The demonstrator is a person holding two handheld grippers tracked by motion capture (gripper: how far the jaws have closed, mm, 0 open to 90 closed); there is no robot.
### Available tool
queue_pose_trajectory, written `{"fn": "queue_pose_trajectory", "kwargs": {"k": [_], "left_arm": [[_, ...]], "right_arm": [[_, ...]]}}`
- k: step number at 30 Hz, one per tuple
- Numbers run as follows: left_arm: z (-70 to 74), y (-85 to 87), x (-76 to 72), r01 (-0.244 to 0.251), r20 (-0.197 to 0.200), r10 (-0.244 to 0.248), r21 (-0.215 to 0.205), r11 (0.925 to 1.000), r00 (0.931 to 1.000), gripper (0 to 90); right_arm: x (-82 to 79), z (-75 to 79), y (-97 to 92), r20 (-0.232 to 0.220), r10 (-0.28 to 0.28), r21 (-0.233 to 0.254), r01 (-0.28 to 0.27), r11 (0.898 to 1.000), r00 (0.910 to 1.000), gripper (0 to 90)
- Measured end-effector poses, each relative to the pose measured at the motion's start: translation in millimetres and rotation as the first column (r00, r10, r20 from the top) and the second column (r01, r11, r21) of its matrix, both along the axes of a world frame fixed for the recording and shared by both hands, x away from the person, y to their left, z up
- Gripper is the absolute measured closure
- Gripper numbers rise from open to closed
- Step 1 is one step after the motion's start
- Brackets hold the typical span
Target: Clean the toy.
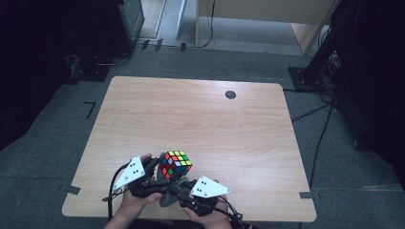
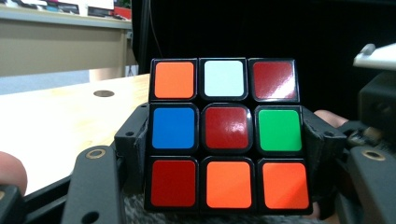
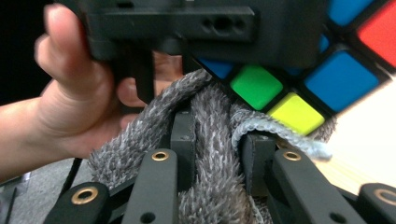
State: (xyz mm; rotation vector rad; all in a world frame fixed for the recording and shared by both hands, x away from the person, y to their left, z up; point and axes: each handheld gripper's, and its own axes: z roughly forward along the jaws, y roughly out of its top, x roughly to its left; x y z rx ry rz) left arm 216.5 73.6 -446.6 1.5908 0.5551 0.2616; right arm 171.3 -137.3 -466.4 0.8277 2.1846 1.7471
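The puzzle cube [image 1: 175, 164] sits lifted just above the near edge of the counter [image 1: 200, 114], clamped in the left gripper [image 1: 160, 168], whose jaws press on two opposite sides at the height of the middle layer; in the left gripper view the cube [image 2: 226, 135] faces the camera squarely with its jaws flanking the blue and green stickers. The right gripper [image 1: 173, 190] is pinched shut on a grey fuzzy cloth [image 3: 205, 158], bunched between its jaws and pressed up against the cube's lower face [image 3: 299, 79], apparently to wipe it. As I judge it, the cube is light, hard plastic with glossy stickers, so it slips easily between smooth jaws and can twist out of a loose hold; its layers also rotate, so pressure off the centre line may turn a layer rather than steady the whole block. The best grip looks like the one in use: flat on two opposite faces, centred on the middle row, firm but not crushing. The cloth is soft, limp and very light; it folds wherever it is pinched, so a thick bunched fold gives the most secure hold and leaves a padded bulge to rub with. Rubbing too hard could push the cube sideways out of the left gripper.
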Motion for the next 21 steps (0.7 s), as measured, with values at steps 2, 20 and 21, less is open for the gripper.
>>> {"fn": "queue_pose_trajectory", "kwargs": {"k": [2,20,21], "left_arm": [[1.0,2.7,0.9,-0.019,0.003,0.019,-0.006,0.9998,0.9998,34.2],[2.5,12.2,5.5,-0.083,-0.01,0.083,-0.016,0.9964,0.9965,34.2],[2.6,13.2,6.1,-0.084,-0.015,0.083,-0.022,0.9963,0.9964,34.2]], "right_arm": [[2.0,0.0,-4.6,-0.006,-0.002,0.01,0.002,1.0,1.0,71.9],[7.6,1.1,-17.7,-0.055,-0.066,0.047,0.069,0.997,0.9963,71.5],[9.0,0.8,-21.0,-0.057,-0.089,0.04,0.092,0.995,0.9944,71.5]]}}
